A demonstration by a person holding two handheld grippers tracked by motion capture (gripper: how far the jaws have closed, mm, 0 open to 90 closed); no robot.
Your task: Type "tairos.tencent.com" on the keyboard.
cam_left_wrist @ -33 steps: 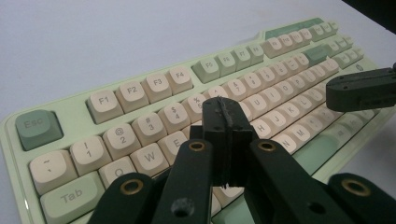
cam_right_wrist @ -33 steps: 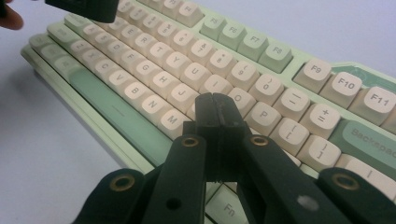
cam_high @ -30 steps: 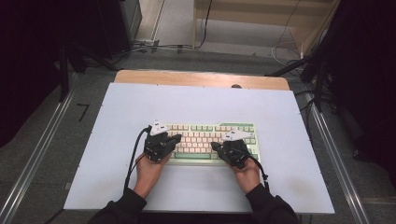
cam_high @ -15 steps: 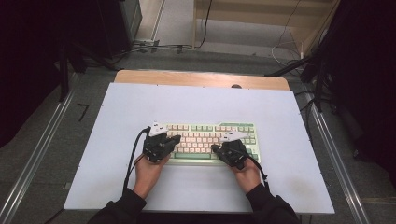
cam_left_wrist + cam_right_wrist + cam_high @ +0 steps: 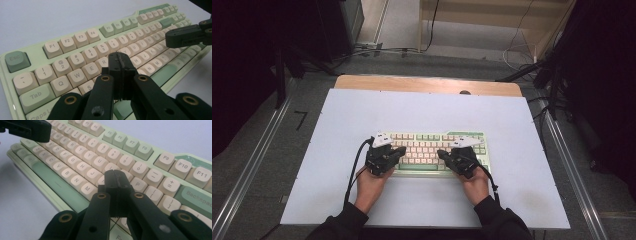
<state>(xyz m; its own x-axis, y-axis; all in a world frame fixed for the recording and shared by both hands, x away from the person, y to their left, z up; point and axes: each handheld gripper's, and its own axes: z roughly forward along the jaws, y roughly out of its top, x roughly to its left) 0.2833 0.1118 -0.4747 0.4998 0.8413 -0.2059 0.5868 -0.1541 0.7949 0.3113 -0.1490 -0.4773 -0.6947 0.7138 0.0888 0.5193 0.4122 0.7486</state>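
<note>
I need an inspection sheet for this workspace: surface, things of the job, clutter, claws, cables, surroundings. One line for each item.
Surface: white board on a wooden table, bare around the keyboard.
Job's things: green and cream keyboard, flat, near the front middle of the board.
Clutter: nothing seen on the board.
Claws: left claw shut, empty, over the keys near R; right claw shut, empty, over the keys near K and L.
Cables: one black cable trails from the left claw, another from the right claw; more cables on the floor behind the table.
Surroundings: grey floor, metal rails at both sides, wooden furniture behind.
</note>
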